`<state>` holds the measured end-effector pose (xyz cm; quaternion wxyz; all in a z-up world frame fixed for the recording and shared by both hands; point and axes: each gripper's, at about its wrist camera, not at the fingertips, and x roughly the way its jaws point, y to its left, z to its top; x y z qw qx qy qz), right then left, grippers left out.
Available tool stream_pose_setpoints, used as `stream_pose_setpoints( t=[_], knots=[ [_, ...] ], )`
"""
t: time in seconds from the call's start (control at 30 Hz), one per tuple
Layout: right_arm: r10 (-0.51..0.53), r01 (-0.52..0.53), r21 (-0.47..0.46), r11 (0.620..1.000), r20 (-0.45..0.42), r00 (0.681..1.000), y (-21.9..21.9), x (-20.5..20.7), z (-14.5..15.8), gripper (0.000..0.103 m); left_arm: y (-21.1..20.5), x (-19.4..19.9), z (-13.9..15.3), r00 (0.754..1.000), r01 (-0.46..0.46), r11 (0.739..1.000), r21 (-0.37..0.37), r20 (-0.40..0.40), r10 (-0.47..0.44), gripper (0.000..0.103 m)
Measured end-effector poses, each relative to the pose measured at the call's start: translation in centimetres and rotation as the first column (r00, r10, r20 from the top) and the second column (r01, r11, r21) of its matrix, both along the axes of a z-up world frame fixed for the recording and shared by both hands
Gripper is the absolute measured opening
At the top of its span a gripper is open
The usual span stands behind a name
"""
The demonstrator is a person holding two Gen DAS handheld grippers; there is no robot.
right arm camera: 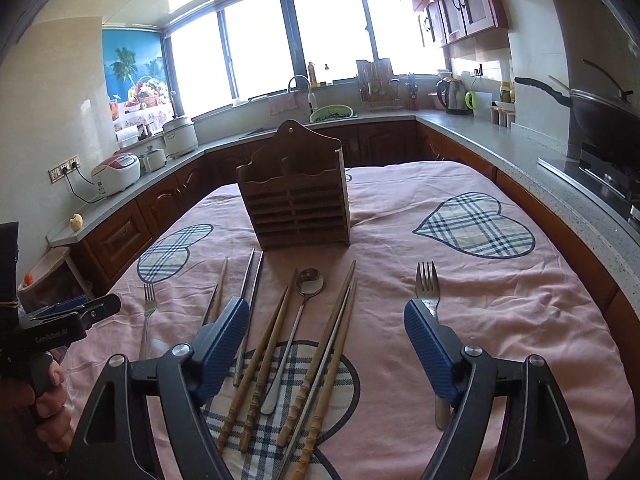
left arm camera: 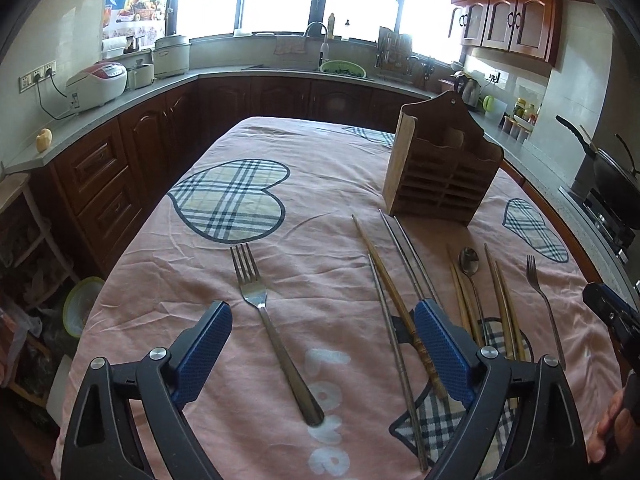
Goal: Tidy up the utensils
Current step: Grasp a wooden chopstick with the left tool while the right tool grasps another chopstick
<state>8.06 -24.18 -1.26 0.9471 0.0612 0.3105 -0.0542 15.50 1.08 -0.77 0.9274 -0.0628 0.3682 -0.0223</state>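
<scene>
A wooden utensil holder (right arm camera: 295, 196) stands upright on the desk (right arm camera: 500, 300), which is covered by a pink cloth with plaid hearts; in the right wrist view it sits at centre frame, in the left wrist view at upper right. Its slatted front hides the inside, and nothing sticks up above its rim, so I cannot tell whether its compartments hold anything. Everything else lies loose on the cloth in front of it. In the right wrist view the right tongs (right arm camera: 326, 312) hang wide open with nothing gripped, their blue pads spread over bamboo chopsticks (right arm camera: 264, 360), a spoon (right arm camera: 310, 282) and more chopsticks, while a fork (right arm camera: 427, 284) lies partly under the right-hand pad. In the left wrist view the left tongs (left arm camera: 323, 316) are also spread wide and hold nothing; a second fork (left arm camera: 256, 300) lies between the pads in the lower middle, untouched, and metal chopsticks (left arm camera: 404, 248) and one dark wooden chopstick (left arm camera: 384, 268) run beside the right-hand pad. A hand (right arm camera: 44, 396) grips the left tool at lower left of the right wrist view.
</scene>
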Motion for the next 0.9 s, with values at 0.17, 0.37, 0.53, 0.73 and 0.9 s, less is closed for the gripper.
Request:
stream_pose_setpoints(
  t=[0.17, 0.37, 0.53, 0.73, 0.9],
  knots=[
    [-0.002, 0.003, 0.032, 0.999, -0.048, 0.999, -1.0, 2.6, -0.8, 0.067, -0.5, 3.2, 0.0, 0.999, 0.015, 1.0, -0.005, -0.052, -0.015, 0.088],
    [0.002, 0.004, 0.059, 0.998, -0.104, 0.995, -1.9, 5.6, -1.9, 0.059, -1.4, 7.1, 0.0, 0.996, 0.028, 1.0, 0.014, -0.083, -0.027, 0.085],
    [0.002, 0.012, 0.084, 0.996, -0.159, 0.987, -2.8, 8.5, -3.3, 0.052, -1.9, 10.9, -0.9, 0.992, 0.033, 0.999, 0.022, -0.123, -0.03, 0.08],
    [-0.011, 0.037, 0.112, 0.993, -0.222, 0.975, -4.3, 12.0, -5.1, 0.046, -2.5, 15.9, -3.0, 0.978, 0.048, 0.999, 0.006, -0.204, -0.046, 0.071],
    [-0.012, 0.047, 0.127, 0.991, -0.262, 0.965, -5.1, 14.3, -6.2, 0.04, -3.1, 19.4, -4.7, 0.965, 0.054, 0.999, 0.009, -0.257, -0.049, 0.069]
  ],
)
